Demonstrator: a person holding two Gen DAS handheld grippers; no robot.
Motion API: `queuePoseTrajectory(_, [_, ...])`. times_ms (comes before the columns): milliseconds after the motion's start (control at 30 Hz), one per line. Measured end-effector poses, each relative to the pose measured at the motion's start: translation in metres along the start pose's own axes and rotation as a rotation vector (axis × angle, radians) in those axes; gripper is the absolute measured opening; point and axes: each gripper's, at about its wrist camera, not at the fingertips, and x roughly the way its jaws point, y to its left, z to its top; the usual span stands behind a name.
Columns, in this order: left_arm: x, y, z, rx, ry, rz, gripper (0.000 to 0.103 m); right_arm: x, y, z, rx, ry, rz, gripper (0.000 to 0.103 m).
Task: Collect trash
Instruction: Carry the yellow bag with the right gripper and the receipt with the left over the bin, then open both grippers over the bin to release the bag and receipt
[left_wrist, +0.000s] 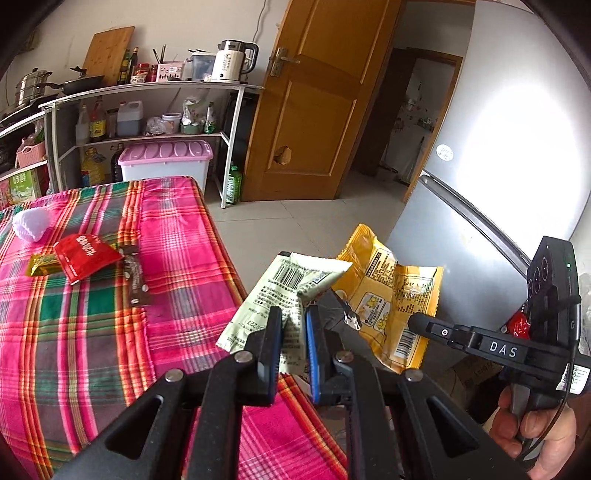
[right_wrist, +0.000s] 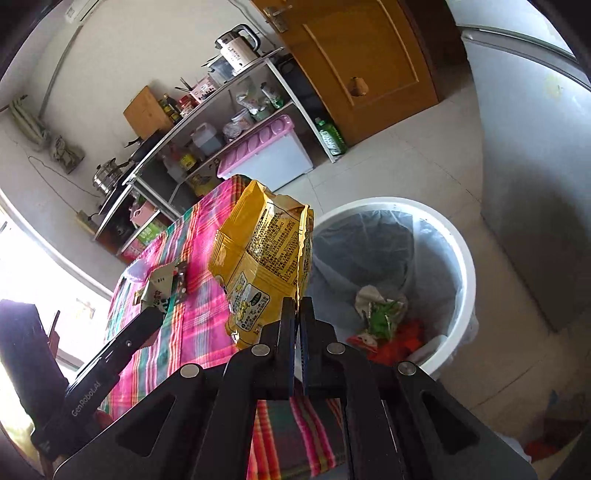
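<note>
My left gripper (left_wrist: 293, 314) is shut on a pale green wrapper (left_wrist: 280, 284), held past the table's right edge. My right gripper (right_wrist: 298, 304) is shut on a yellow snack bag (right_wrist: 264, 254); the bag also shows in the left wrist view (left_wrist: 388, 291), next to the green wrapper. A white trash bin (right_wrist: 461, 258) with a clear liner and some trash inside stands on the floor just right of the yellow bag. On the plaid tablecloth (left_wrist: 177, 236) lie a red packet (left_wrist: 86, 256), a gold wrapper (left_wrist: 42, 264), a dark brown wrapper (left_wrist: 136, 277) and a white crumpled piece (left_wrist: 31, 223).
A metal shelf (left_wrist: 229, 136) with a kettle, bottles and a pink-lidded box (left_wrist: 166, 162) stands behind the table. A wooden door (left_wrist: 317, 99) is at the back. A grey fridge (left_wrist: 498, 147) stands at the right, close to the bin.
</note>
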Motion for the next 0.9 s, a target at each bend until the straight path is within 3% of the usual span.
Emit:
queuePoseTrajectory(567, [0.09,-0.026,-0.005,0.009,0.156,-0.058,0.014,0.038,-0.059,0.004,0.114,0.071,-0.088,0.004])
queuePoseTrajectory(900, [0.097,-0.022,-0.009,-0.017,0.174,-0.068,0.019,0.05,-0.067,0.0,0.107,0.105,-0.12,0.012])
